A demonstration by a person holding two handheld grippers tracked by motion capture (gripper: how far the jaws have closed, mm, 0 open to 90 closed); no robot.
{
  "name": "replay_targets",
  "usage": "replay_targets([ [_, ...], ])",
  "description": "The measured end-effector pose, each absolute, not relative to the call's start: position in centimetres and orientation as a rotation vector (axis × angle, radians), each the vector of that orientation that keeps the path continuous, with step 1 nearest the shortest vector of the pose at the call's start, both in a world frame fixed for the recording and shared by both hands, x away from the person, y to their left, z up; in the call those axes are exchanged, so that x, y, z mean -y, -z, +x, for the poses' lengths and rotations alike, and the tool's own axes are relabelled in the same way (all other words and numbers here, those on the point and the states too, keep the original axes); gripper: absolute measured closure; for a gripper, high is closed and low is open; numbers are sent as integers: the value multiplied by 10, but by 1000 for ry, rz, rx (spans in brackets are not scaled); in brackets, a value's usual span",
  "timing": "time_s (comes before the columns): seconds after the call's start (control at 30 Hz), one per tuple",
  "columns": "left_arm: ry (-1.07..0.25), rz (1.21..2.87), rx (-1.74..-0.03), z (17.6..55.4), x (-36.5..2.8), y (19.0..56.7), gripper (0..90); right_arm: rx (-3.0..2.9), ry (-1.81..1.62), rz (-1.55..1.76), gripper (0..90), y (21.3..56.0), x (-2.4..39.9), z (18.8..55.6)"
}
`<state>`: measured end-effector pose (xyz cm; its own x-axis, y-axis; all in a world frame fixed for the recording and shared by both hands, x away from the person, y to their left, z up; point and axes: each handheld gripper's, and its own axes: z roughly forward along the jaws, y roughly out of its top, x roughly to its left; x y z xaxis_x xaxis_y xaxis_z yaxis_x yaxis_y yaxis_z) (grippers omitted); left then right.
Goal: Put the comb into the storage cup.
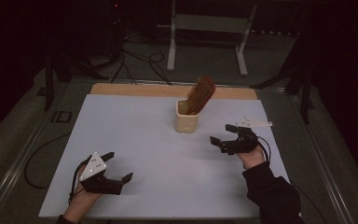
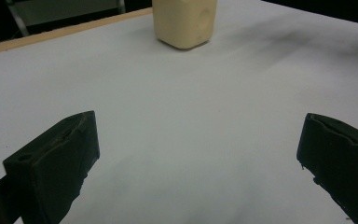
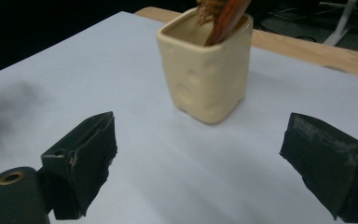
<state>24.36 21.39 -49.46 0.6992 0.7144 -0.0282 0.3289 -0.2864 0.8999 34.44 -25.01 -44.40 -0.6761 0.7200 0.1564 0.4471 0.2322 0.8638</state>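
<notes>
1. A cream holder stands upright on the white tabletop near the middle of its far edge; a wooden hairbrush sits in it handle down, its bristled head rising above the rim and leaning toward the far right corner.

2. My right gripper hovers near the right edge, just to the right of the holder and a little nearer me; its jaws stand wide apart and carry nothing; the right gripper view has the holder dead ahead between the jaws, the brush handle slanting up out of its mouth.

3. My left gripper rests at the near left corner, well apart from the holder; its jaws are likewise spread and empty; the left gripper view shows the holder far off up the tabletop.

4. As I judge it, the reach falls to the right gripper, the nearer by a clear margin; the brush's long axis runs up and away to the right, so the jaws would need to meet it above the rim, across that slant.
</notes>
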Motion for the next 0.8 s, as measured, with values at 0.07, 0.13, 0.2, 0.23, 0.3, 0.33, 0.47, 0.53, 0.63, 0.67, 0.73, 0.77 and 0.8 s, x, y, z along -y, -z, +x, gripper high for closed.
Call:
replay_targets([
  [0.07,-473,1889,-811,244,-214,495,0,-2242,-1428,1097,93,449,252,340],
  [0.13,-471,1888,-812,244,-214,495,0,-2257,-1435,1098,92,454,255,336],
  [0.2,-472,1889,-810,244,-214,495,0,-2257,-1425,1090,92,459,257,331],
  [0.23,-473,1888,-812,244,-214,495,0,-2258,-1416,1085,92,461,257,329],
  [0.3,-470,1884,-815,244,-214,495,0,-2267,-1420,1081,92,467,260,324],
  [0.33,-472,1884,-818,244,-214,495,0,-2275,-1419,1074,92,470,261,321],
  [0.47,-468,1890,-814,244,-214,496,0,-2285,-1415,1058,90,478,267,310],
  [0.53,-465,1892,-814,244,-213,496,0,-2296,-1397,1043,90,481,269,305],
  [0.63,-469,1901,-810,244,-212,497,0,-2304,-1373,1042,90,486,274,301],
  [0.67,-466,1901,-812,244,-212,497,0,-2300,-1368,1044,90,487,276,299],
  [0.73,-467,1905,-811,244,-212,497,0,-2304,-1355,1057,90,491,280,296],
  [0.77,-465,1904,-809,244,-212,497,0,-2301,-1354,1060,90,493,282,294],
  [0.8,-467,1905,-809,244,-212,497,0,-2295,-1354,1070,90,494,284,292],
])
